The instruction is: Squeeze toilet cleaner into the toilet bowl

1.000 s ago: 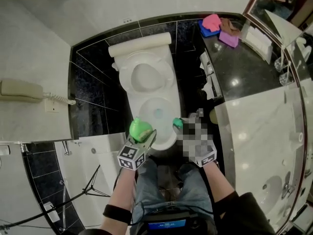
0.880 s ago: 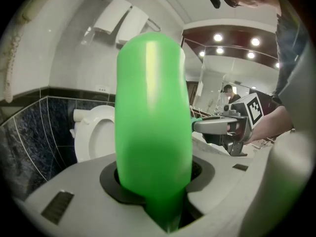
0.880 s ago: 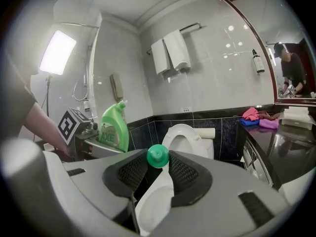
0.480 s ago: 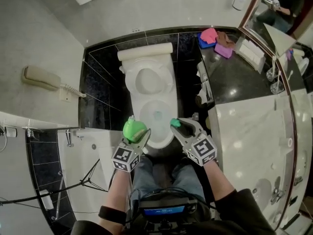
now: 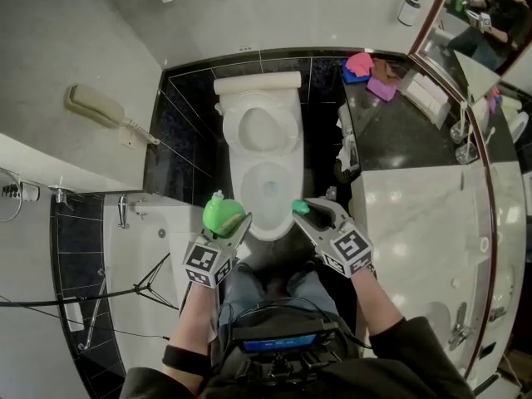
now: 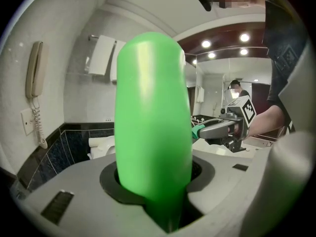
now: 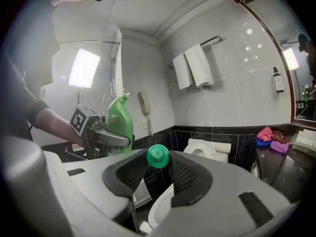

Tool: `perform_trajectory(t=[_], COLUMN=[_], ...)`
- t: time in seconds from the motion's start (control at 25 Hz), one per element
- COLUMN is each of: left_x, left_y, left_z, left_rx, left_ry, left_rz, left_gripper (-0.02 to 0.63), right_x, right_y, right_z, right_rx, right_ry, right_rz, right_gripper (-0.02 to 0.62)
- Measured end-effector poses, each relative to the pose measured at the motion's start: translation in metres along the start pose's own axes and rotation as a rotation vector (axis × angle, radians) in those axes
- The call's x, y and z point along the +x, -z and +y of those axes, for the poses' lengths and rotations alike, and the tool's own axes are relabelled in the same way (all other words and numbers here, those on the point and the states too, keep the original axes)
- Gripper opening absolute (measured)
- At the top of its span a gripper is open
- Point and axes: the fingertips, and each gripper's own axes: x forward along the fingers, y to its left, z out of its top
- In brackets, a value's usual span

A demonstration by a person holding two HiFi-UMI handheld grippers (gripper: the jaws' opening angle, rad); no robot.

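Glossy green bottle (image 5: pixel 223 216) and round cap (image 5: pixel 300 208) have both risen.

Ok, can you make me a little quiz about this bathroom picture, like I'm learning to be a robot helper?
1. True or false: the left claw grips the green bottle.
2. What sits between the pads of the right claw? A) a sponge B) the green cap C) nothing
3. Fill in: the toilet bowl is ____ (open or covered).

Key: 1 true; 2 B; 3 open.
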Motion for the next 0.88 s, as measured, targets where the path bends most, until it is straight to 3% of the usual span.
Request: perform_trajectory(t=[0.32,0.88], left_x=[-0.024,-0.036], left_y=[-0.008,0.005], left_z=[-0.01,-0.012], left_rx=[0.053,0.04], left_ry=[0.085,0.161], left_rz=[-0.013,-0.008], left_gripper=[0.184,0.184], right_x=[-0.008,-0.001], right_y=[-0.01,-0.004], right_z=[0.016,0.022], right_rx=[-0.003,-0.005], right_ry=[0.052,0.075], right_rz=[-0.008,-0.008], right_gripper=[0.155,0.155])
